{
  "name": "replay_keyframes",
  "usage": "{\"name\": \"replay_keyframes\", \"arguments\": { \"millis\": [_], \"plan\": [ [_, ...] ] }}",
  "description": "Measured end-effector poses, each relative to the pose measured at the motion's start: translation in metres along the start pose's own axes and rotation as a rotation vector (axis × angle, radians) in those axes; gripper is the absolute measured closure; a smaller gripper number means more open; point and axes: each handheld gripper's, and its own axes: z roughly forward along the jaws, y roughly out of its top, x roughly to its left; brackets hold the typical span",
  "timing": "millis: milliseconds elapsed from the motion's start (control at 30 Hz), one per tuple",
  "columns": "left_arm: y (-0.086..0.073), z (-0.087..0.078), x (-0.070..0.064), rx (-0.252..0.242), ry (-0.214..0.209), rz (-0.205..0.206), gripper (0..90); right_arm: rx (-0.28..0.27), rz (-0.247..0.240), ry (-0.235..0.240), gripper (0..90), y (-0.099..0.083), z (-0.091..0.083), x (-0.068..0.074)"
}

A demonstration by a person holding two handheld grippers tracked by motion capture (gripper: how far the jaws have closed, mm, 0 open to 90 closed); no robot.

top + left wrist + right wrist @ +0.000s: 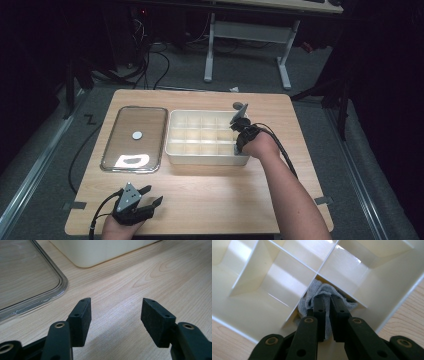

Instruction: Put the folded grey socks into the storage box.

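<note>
Grey cloth (325, 293) — in divided box (249, 305)

My left gripper (148, 196) is black, topped by a grey three-cornered plate, with a black cable looping off its near side. Its jaws are flat black blocks with small screw holes, on arms with brass-ringed rivets. My right gripper (239, 136) is the same black build, grey plate on top, thick black cable trailing along my bare forearm.
</note>
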Motion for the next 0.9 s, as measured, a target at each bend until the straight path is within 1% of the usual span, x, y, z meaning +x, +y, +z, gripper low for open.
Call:
{"name": "replay_keyframes", "arguments": {
  "millis": [133,167,200,267,333,367,433,467,500,533,633,667,700,767,800,900],
  "plan": [
    [0.000,0.000,0.000,0.000,-0.001,0.001,42.2,-0.014,-0.002,0.003,82.9,0.000,-0.007,0.001],
    [0.000,0.000,0.000,0.000,-0.001,0.001,42.2,-0.020,-0.017,0.001,82.5,0.000,-0.009,0.000],
    [0.000,0.000,0.000,0.001,-0.001,0.001,42.2,-0.021,-0.003,0.002,81.8,0.000,-0.011,0.001],
    [0.000,0.000,0.000,-0.001,-0.001,0.003,42.2,-0.031,-0.016,0.003,80.3,0.001,-0.014,-0.001],
    [0.000,0.000,-0.001,-0.003,-0.002,0.003,42.2,-0.033,-0.001,0.002,79.0,0.000,-0.016,0.000],
    [0.000,0.000,-0.001,-0.003,-0.001,0.003,42.2,-0.037,-0.001,0.002,78.3,0.000,-0.018,0.000],
    [0.000,0.000,0.000,-0.003,-0.002,0.004,42.2,-0.055,-0.017,0.001,76.0,-0.001,-0.020,-0.001],
    [0.000,0.000,0.000,-0.003,-0.002,0.003,42.2,-0.065,-0.005,-0.002,73.4,-0.003,-0.021,0.000],
    [0.000,0.000,0.000,-0.002,-0.002,0.004,42.2,-0.081,-0.020,-0.004,70.9,-0.004,-0.022,-0.001],
    [0.000,0.000,0.000,-0.001,-0.002,0.006,42.2,-0.104,-0.022,-0.007,69.0,-0.007,-0.024,-0.001],
    [0.000,0.000,0.000,0.000,-0.003,0.007,42.2,-0.174,-0.021,-0.011,65.5,-0.016,-0.031,0.001],
    [0.000,0.000,0.000,0.004,-0.005,0.009,42.2,-0.196,-0.019,-0.005,64.6,-0.019,-0.032,0.002],
    [-0.001,0.000,0.000,0.003,-0.006,0.009,42.2,-0.216,-0.015,-0.022,62.6,-0.022,-0.034,0.002],
    [0.000,0.000,0.000,0.006,-0.011,0.019,42.1,-0.277,0.017,0.003,63.0,-0.031,-0.036,0.002],
    [0.000,0.000,0.001,0.002,-0.011,0.017,42.1,-0.305,0.029,0.015,62.8,-0.035,-0.036,0.002],
    [0.001,0.000,0.002,-0.006,-0.012,0.005,42.1,-0.373,0.020,0.020,61.2,-0.048,-0.036,0.003]
  ]
}}
